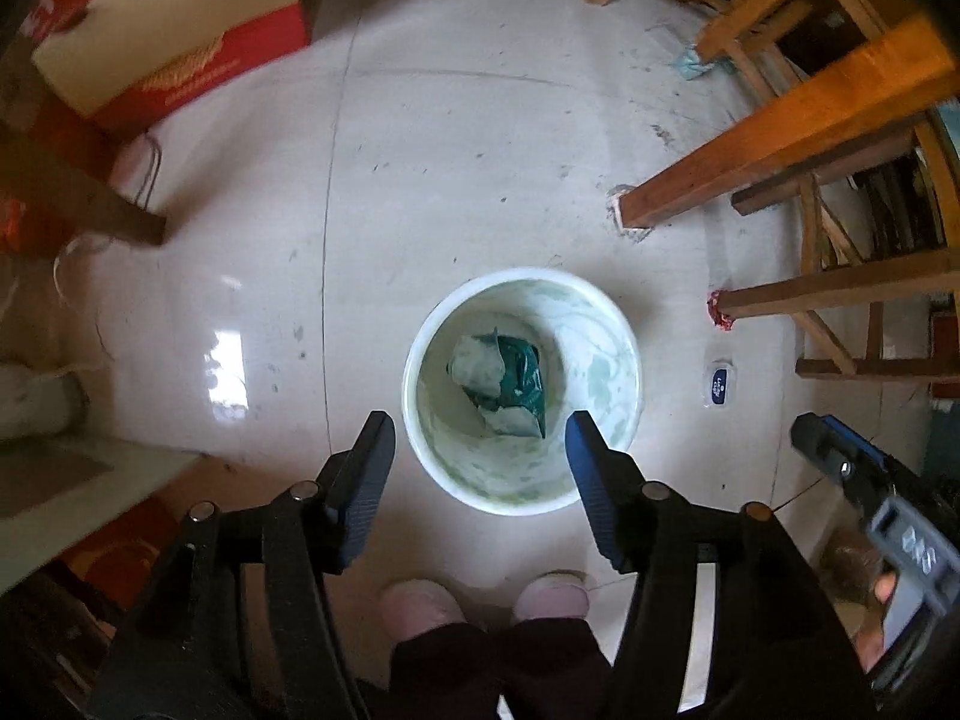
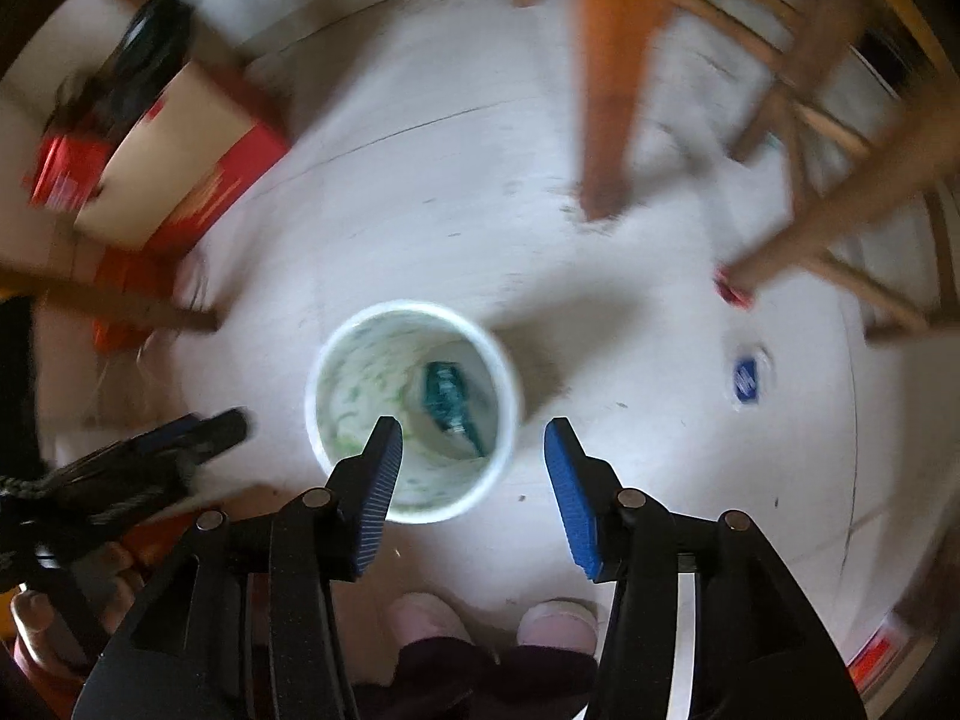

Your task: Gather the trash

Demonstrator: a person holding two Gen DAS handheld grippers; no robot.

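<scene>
Both grippers, left gripper [image 1: 480, 426] and right gripper [image 2: 474, 432], are hanging with jaws part-open and empty above the bucket [image 1: 624, 324], where a green wrapper [image 1: 519, 381] is already lying, while a blue packet [image 1: 720, 384] is still waiting beside the bucket on the floor [image 1: 450, 180].

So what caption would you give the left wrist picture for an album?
Open left tool above a white bucket holding a green wrapper, slippered feet below.
</scene>
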